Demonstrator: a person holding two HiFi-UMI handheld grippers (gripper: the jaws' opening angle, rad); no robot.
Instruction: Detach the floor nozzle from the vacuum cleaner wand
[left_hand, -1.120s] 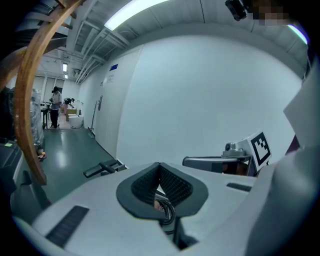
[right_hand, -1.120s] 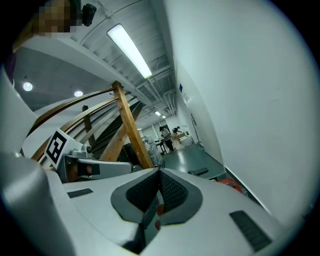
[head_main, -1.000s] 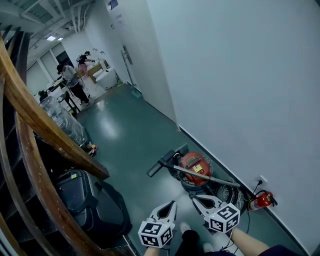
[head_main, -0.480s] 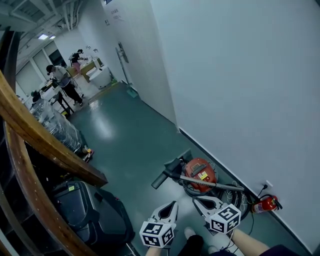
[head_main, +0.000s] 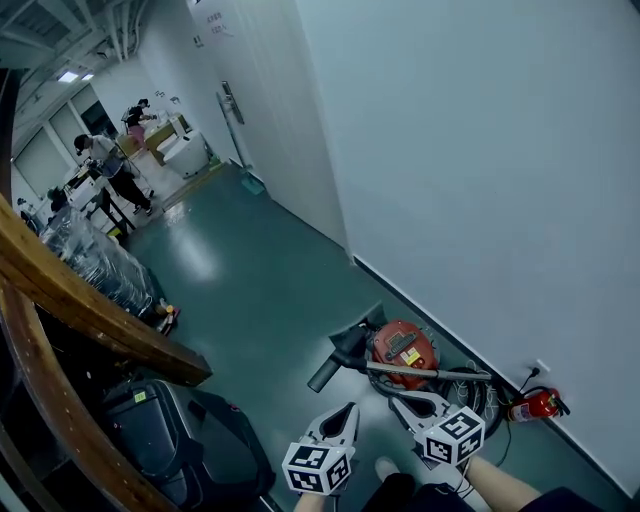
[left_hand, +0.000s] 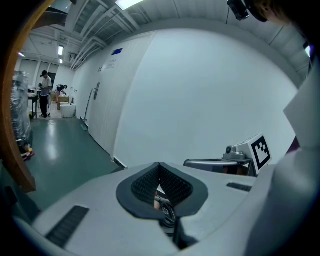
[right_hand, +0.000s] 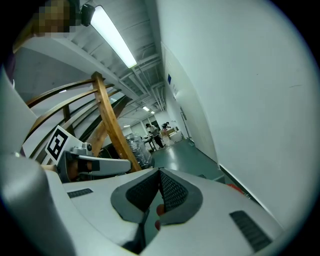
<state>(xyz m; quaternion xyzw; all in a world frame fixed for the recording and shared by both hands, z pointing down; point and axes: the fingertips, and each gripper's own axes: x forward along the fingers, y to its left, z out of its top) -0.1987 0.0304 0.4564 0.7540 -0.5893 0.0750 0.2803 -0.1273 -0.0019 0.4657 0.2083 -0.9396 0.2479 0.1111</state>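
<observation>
A red canister vacuum cleaner (head_main: 403, 349) sits on the green floor against the white wall. Its grey wand (head_main: 425, 372) lies across it and ends at a black floor nozzle (head_main: 339, 358) pointing left. My left gripper (head_main: 343, 417) hangs in front of the nozzle, shut and empty. My right gripper (head_main: 402, 403) hovers just in front of the wand, shut too, holding nothing. In the left gripper view the jaws (left_hand: 160, 184) meet, with the right gripper's marker cube (left_hand: 259, 150) beside them. The right gripper view shows its jaws (right_hand: 159, 194) closed, with red from the canister glimpsed below.
A red fire extinguisher (head_main: 535, 405) lies by the wall socket at the right. A black wheeled case (head_main: 170, 432) sits under the curved wooden stair rail (head_main: 90, 310) at the left. People (head_main: 105, 165) work at tables down the corridor.
The view has advanced toward the vacuum cleaner, which now lies lower and nearer to both grippers. Both grippers stayed shut and moved forward together.
</observation>
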